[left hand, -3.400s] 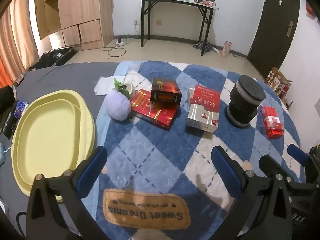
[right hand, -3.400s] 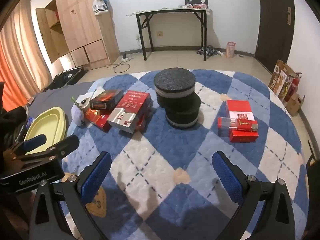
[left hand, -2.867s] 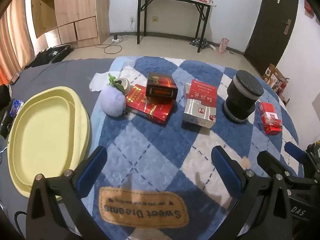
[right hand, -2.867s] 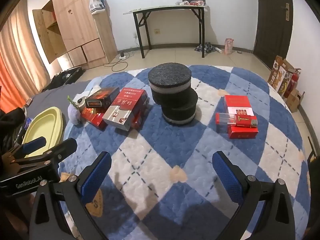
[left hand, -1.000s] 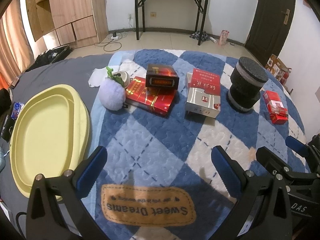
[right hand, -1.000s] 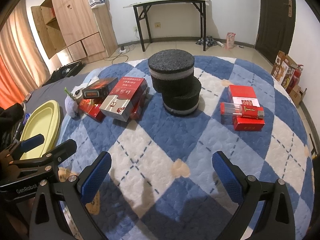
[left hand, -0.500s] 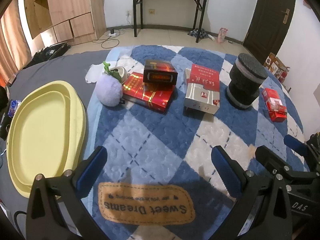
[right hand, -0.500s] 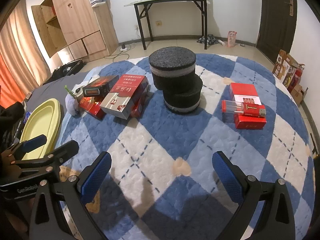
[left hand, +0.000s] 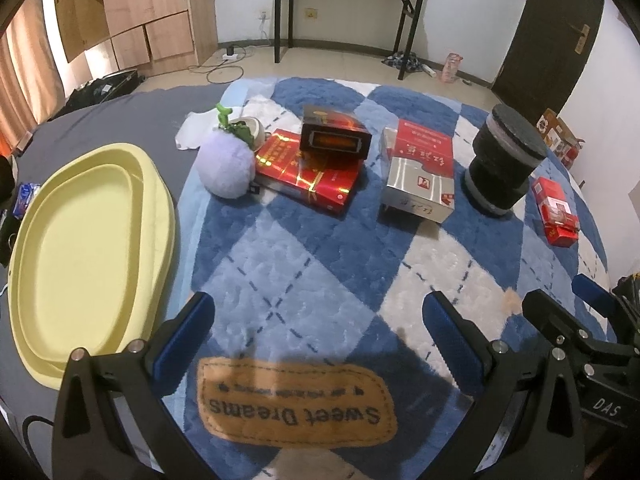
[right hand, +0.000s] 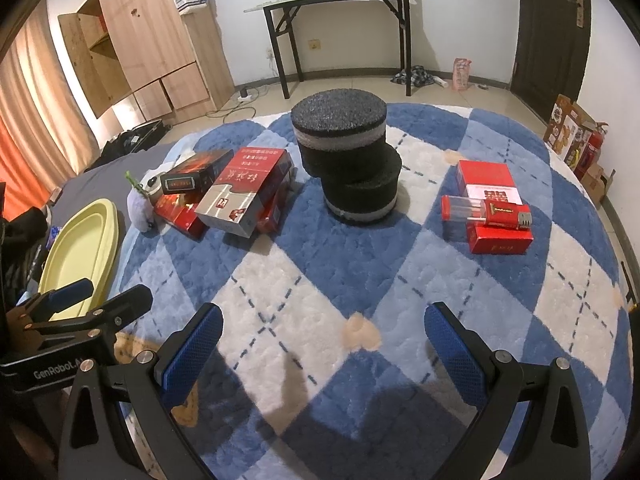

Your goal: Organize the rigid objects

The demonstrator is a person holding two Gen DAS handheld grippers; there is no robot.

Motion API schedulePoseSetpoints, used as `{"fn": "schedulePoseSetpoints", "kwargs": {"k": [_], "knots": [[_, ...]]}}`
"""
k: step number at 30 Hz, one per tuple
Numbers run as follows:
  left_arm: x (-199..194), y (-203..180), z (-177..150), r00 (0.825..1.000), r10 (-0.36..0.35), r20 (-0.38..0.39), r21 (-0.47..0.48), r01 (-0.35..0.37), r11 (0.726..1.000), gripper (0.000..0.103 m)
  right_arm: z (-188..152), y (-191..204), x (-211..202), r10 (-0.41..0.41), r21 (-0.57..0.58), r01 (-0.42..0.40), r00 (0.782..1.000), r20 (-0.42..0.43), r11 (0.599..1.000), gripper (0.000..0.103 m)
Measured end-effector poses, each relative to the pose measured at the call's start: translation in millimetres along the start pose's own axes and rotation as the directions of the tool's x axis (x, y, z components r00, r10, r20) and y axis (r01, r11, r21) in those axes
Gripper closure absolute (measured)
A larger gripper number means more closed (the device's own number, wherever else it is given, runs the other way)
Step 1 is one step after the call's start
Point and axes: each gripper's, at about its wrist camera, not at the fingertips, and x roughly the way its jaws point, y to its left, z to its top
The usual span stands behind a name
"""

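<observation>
On the blue checked blanket lie a dark box [left hand: 334,138] on a flat red box [left hand: 307,175], a red-and-silver carton [left hand: 420,176], two stacked black foam cylinders [left hand: 502,160] and a small red box [left hand: 556,210] with a clear tube on it. The right wrist view shows the cylinders [right hand: 350,160], the carton [right hand: 244,192] and the small red box [right hand: 494,204]. A yellow oval tray [left hand: 86,236] lies at the left. My left gripper [left hand: 318,332] and my right gripper [right hand: 322,340] are open, empty and well short of the objects.
A purple plush fruit [left hand: 230,164] and a white cloth lie beside the flat red box. A "Sweet Dreams" label [left hand: 292,404] is near the blanket's front edge. Beyond the bed are a black table [right hand: 340,20], a wooden wardrobe and a dark door.
Both grippers have shifted only slightly in view over the bed and stay open. No object has moved.
</observation>
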Motion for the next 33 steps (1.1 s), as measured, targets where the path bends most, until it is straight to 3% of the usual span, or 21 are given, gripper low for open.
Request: {"fn": "schedulePoseSetpoints", "kwargs": {"k": [5, 10, 13, 16, 19, 22, 26, 33], "knots": [[-2.7, 4.2, 1.1, 1.000, 0.020, 0.002, 0.012, -0.020, 1.000, 0.000, -0.5, -5.2, -0.8, -0.028, 0.014, 0.028, 1.000, 0.013, 1.000, 0.001], [-8.3, 14.6, 14.4, 0.998, 0.047, 0.042, 0.029, -0.048, 0.998, 0.000, -0.1, -41.1, -13.9, -0.116, 0.150, 0.101, 0.989, 0.094, 0.984, 0.000], [-1.7, 20.2, 38.9, 0.998, -0.010, 0.064, 0.112, 0.002, 0.994, 0.000, -0.6, -69.4, -6.9, -0.246, 0.197, 0.221, 0.963, 0.112, 0.955, 0.000], [8.2, 34.9, 65.2, 0.996, -0.053, 0.072, 0.187, 0.039, 0.982, 0.000, 7.0, -84.5, 12.3, -0.245, 0.212, 0.225, 0.966, 0.076, 0.951, 0.000], [15.7, 54.1, 82.4, 0.994, -0.075, 0.078, 0.235, 0.054, 0.970, 0.000, 18.7, -90.4, 19.3, -0.303, 0.196, 0.278, 0.946, 0.112, 0.940, 0.000], [21.5, 67.8, 91.3, 0.993, -0.080, 0.087, 0.268, 0.054, 0.962, 0.000, 31.9, -97.0, 33.5, -0.278, 0.201, 0.254, 0.956, 0.096, 0.946, 0.000], [38.8, 72.4, 90.9, 0.990, -0.140, 0.006, 0.298, 0.132, 0.946, 0.000, 38.2, -98.5, 50.5, -0.260, 0.179, 0.242, 0.962, 0.083, 0.954, 0.000], [60.1, 61.1, 83.3, 0.997, -0.080, -0.013, 0.414, 0.078, 0.907, 0.000, 45.5, -97.4, 74.7, -0.260, 0.117, 0.250, 0.962, 0.081, 0.961, 0.000]]}}
